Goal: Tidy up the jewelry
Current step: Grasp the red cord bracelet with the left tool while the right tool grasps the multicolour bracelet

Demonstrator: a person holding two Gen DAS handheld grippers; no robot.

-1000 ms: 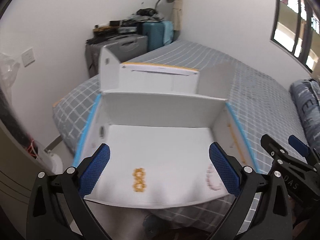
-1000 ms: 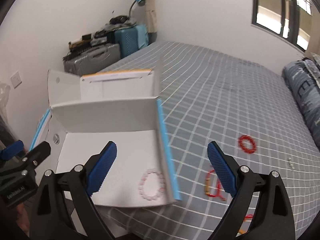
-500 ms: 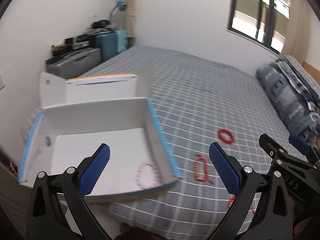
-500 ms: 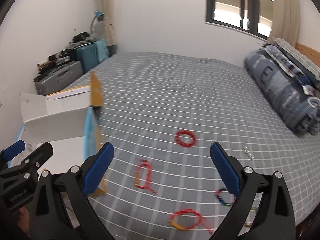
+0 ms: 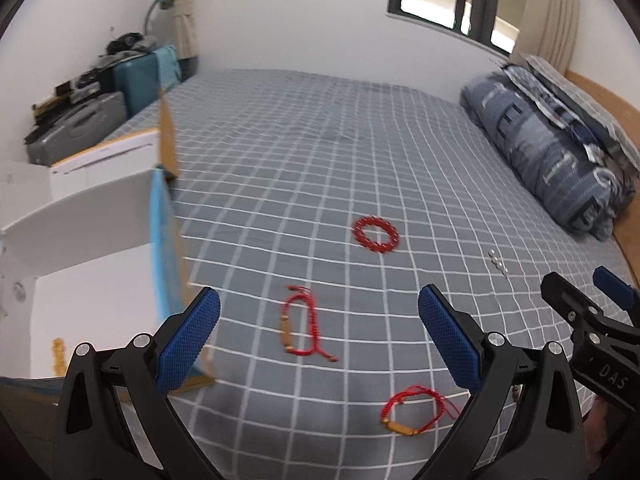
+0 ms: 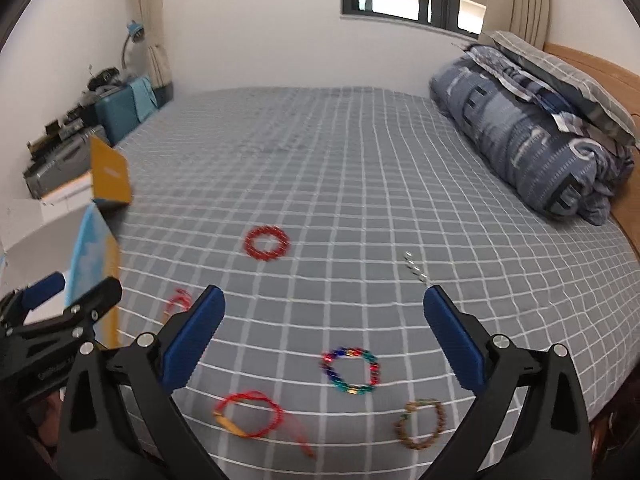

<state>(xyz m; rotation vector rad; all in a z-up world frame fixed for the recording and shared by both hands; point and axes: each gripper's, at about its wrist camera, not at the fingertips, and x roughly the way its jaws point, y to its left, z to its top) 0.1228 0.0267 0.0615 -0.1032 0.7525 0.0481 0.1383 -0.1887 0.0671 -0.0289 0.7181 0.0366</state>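
Note:
Several bracelets lie on the grey checked bed. A red bead bracelet [image 5: 376,234] [image 6: 267,243] lies mid-bed. A red cord bracelet [image 5: 301,327] lies near the white box [image 5: 72,216], another red cord bracelet [image 5: 416,410] [image 6: 248,414] near the front edge. A multicoloured bead bracelet [image 6: 351,370], a brown bead bracelet [image 6: 420,424] and small silver pieces [image 6: 414,266] lie to the right. A gold piece [image 5: 58,356] lies in the box. My left gripper [image 5: 318,336] and right gripper [image 6: 324,338] are open, empty, above the bed's front.
A folded blue duvet [image 6: 520,136] lies along the bed's right side by a wooden headboard. Suitcases [image 5: 100,108] stand against the wall at the left. The box's raised flap [image 6: 110,176] stands at the bed's left edge.
Both grippers have swung right, from over the white box to over the bed with the loose bracelets. Both stay open and empty.

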